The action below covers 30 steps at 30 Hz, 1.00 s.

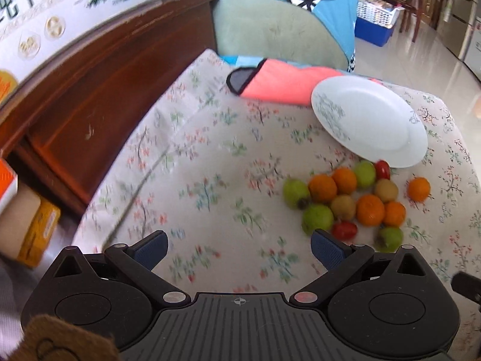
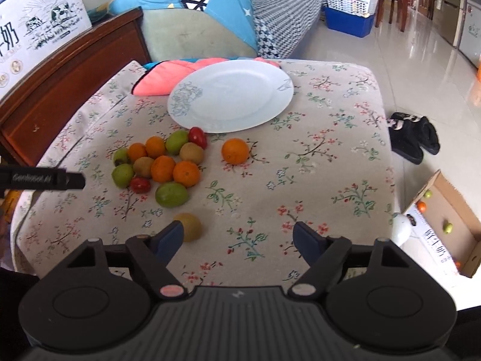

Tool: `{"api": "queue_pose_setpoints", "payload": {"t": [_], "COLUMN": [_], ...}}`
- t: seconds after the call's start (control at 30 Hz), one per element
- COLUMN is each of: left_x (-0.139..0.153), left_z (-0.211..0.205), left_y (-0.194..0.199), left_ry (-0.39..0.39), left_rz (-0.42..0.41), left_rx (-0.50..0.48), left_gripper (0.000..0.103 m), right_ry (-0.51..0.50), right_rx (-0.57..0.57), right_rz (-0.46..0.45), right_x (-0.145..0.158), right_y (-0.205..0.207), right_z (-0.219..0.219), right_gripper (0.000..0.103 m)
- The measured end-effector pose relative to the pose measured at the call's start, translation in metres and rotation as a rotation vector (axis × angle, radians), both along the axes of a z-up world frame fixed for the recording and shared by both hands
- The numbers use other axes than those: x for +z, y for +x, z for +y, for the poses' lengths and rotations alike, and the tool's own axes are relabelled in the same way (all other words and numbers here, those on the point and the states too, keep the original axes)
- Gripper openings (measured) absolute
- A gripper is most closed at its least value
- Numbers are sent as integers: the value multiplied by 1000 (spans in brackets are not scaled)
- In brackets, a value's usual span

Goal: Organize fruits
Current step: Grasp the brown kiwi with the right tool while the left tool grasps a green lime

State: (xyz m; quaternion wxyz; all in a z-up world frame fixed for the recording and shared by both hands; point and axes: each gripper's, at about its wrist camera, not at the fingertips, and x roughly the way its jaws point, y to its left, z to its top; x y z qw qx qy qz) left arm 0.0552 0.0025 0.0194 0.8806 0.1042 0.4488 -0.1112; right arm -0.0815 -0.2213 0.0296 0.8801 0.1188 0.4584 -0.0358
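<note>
A white plate [image 2: 231,96] with a blue-green pattern lies empty at the far side of the floral-covered table [image 2: 330,150]. In front of it is a cluster of fruit [image 2: 156,165]: oranges, green fruits, kiwis and small red tomatoes. One orange [image 2: 235,150] sits apart to the right. A lone kiwi [image 2: 191,225] rests close against the inner side of the left finger of my right gripper [image 2: 239,237], which is open and presses on nothing. My left gripper [image 1: 239,249] is open over bare cloth, with the fruit cluster [image 1: 345,198] and the plate [image 1: 369,120] to its right.
A pink cloth [image 2: 162,78] lies behind the plate. A dark wooden board [image 1: 90,90] runs along the table's left side, with cushions [image 2: 195,21] beyond. On the floor to the right are black shoes [image 2: 412,138] and an open cardboard box [image 2: 445,225] holding a few fruits.
</note>
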Motion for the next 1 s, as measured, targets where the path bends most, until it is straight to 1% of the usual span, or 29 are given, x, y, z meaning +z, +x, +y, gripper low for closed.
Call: {"api": "queue_pose_setpoints", "payload": {"t": [0.03, 0.07, 0.13, 0.17, 0.23, 0.33, 0.43, 0.57, 0.67, 0.7, 0.73, 0.8, 0.87, 0.93, 1.0], "left_x": [-1, -2, -4, -4, -3, -4, -11, -18, -18, -18, -18, -19, -20, -22, -23], "left_z": [1, 1, 2, 1, -4, -11, -12, -12, -12, -12, -12, -13, -15, -16, -16], "left_y": [2, 4, 7, 8, 6, 2, 1, -1, -3, -3, -2, 0, 3, 6, 10], "left_ry": [2, 3, -8, -23, -44, -42, -28, -24, -33, -41, -52, -72, -86, -110, -152], "left_rz": [-13, -22, -11, -6, -4, -1, 24, 49, 44, 40, 39, 38, 48, 61, 75], "left_rx": [-8, -7, 2, -6, -42, -87, -94, -113, -121, -122, -122, -119, -109, -94, -77], "left_gripper": [101, 101, 101, 101, 101, 99, 96, 93, 92, 91, 88, 80, 70, 65, 60], "right_ry": [5, 0, -22, -23, -8, 6, 22, 48, 43, 45, 45, 42, 43, 38, 39], "right_rx": [14, 26, 43, 50, 63, 79, 94, 101, 106, 108, 107, 100, 94, 90, 84], "right_rz": [-4, -8, -19, -21, -14, -22, -39, -23, -14, -14, -13, -16, -21, -24, -23], "right_x": [-1, -2, -5, -7, -10, -14, -16, -25, -31, -33, -34, -37, -36, -35, -35], "right_y": [-1, -1, -2, -1, 1, 2, 5, 15, 20, 22, 23, 24, 24, 23, 23], "right_z": [1, 3, 7, 8, 11, 16, 21, 26, 30, 31, 31, 32, 32, 32, 31], "right_gripper": [69, 68, 62, 60, 53, 48, 48, 46, 40, 36, 30, 26, 26, 26, 26]}}
